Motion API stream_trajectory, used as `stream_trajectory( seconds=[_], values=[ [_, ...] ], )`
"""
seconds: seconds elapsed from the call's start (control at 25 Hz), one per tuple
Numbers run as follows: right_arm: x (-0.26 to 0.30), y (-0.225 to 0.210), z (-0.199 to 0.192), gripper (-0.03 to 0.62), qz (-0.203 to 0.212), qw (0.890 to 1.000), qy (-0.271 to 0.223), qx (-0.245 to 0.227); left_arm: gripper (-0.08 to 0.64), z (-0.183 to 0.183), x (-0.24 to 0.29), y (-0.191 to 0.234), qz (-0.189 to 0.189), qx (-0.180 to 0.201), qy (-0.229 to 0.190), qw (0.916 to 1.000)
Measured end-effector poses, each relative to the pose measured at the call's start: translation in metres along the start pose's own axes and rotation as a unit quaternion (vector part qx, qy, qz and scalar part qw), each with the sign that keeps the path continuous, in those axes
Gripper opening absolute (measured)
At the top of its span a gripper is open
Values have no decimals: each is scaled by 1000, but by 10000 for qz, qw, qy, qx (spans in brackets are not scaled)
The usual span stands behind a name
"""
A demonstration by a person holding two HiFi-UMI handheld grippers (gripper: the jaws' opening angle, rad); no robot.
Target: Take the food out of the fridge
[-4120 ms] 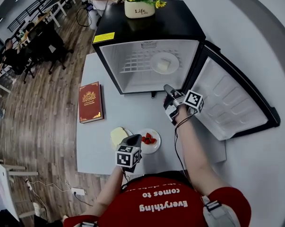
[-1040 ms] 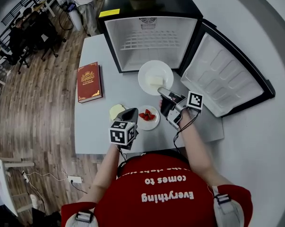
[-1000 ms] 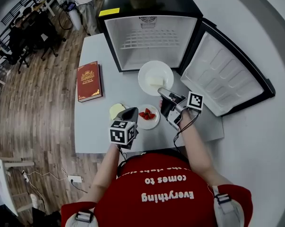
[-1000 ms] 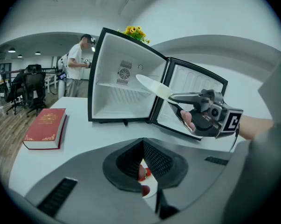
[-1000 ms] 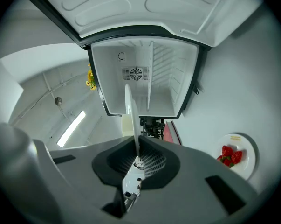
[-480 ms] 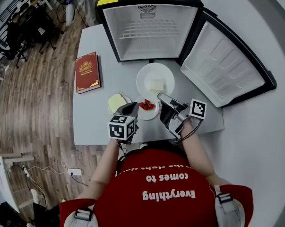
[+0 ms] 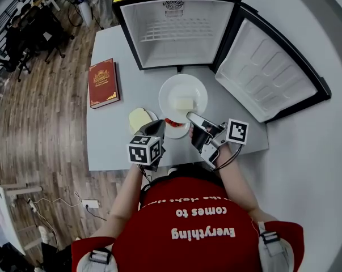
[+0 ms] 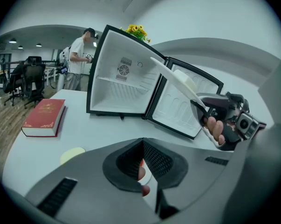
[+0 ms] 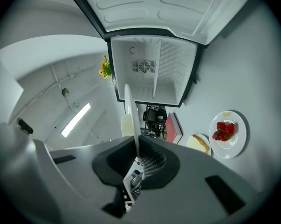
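Observation:
The black mini fridge (image 7: 176, 33) stands open on the grey table, its wire shelf bare. My right gripper (image 7: 192, 118) is shut on the rim of a white plate (image 7: 183, 98) with a pale yellow block (image 7: 184, 103) on it, held above the table in front of the fridge. In the right gripper view the plate (image 9: 131, 113) shows edge-on between the jaws. It overlaps the small strawberry plate (image 7: 172, 127). My left gripper (image 7: 157, 124) hovers shut and empty beside the strawberries (image 8: 141, 171). From there the right gripper (image 8: 215, 113) and tilted plate (image 8: 175, 78) show.
A red book (image 7: 102, 83) lies at the table's left. A small plate with a yellow slice (image 7: 138, 118) sits left of the strawberries. The fridge door (image 7: 267, 75) swings open to the right. A person (image 8: 79, 55) stands beyond the fridge, with chairs (image 8: 28, 80) at far left.
The plate with the yellow block, earlier on the fridge shelf, has been drawn by my right gripper away from the fridge toward me, now overlapping the strawberry plate. The left gripper stayed put.

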State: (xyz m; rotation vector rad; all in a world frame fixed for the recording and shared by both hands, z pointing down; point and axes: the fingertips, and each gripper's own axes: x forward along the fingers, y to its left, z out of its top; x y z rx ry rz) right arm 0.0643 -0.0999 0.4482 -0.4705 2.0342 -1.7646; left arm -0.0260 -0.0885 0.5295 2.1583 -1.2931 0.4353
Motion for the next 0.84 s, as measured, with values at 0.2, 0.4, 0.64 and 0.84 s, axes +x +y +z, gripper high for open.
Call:
stream_trajectory(
  seconds=[0.2, 0.4, 0.64, 0.84],
  values=[
    [0, 4, -4, 25, 30, 10000, 17, -60, 2, 0, -3, -1, -19, -10, -34, 10000],
    [-1, 11, -10, 23, 41, 10000, 39, -81, 2, 1, -8, -3, -59, -58, -56, 9999],
    [-1, 13, -11, 25, -33, 9996, 112, -256, 2, 12, -14, -2, -44, -19, -192, 9998],
    [0, 12, -9, 23, -53, 9995, 66, -311, 3, 20, -14, -1, -53, -62, -313, 9995]
  ],
)
